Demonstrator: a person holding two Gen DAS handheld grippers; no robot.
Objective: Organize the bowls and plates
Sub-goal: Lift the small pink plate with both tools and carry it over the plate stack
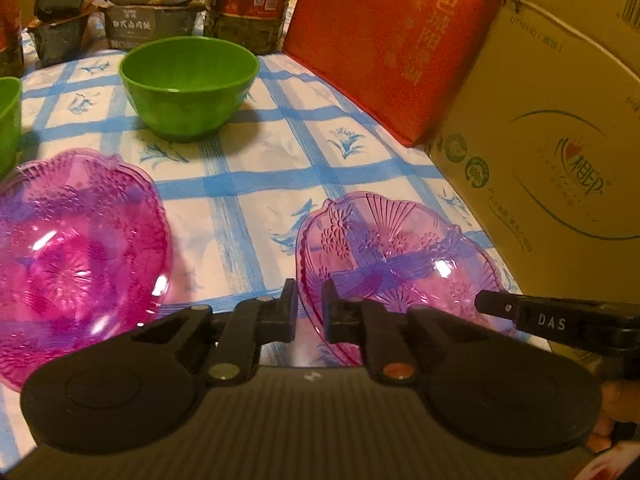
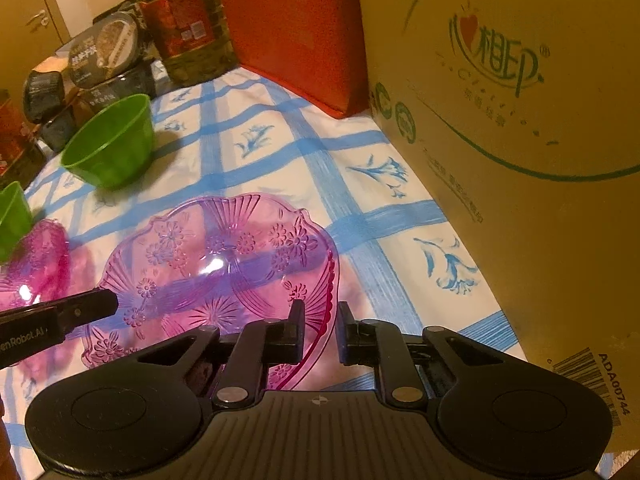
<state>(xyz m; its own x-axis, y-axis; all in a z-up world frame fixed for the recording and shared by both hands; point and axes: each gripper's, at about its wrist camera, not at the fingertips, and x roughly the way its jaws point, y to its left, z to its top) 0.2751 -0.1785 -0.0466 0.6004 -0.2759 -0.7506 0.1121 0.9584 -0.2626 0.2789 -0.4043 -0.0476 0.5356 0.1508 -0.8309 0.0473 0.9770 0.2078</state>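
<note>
Both tools are gripping one pink plate [image 1: 392,252] by opposite edges: the left tool [image 1: 309,312] is pinching its rim on the side away from the carton [image 1: 560,168], and the right tool [image 2: 320,330] is nipping the rim on the carton side, jaws nearly shut on the thin plastic. The plate is sitting on the checked worktop [image 1: 248,152] just beside the carton. The left view is showing a pink bowl [image 1: 76,256] in full, well away from the carton; the right view is catching only its edge. It alone is showing the barcode [image 2: 588,380] on the carton. Counted: one plate, one pink bowl, two green bowls, a whole one [image 1: 188,84] standing beyond the plate and a second [image 1: 8,120] cut off at the frame edge.
</note>
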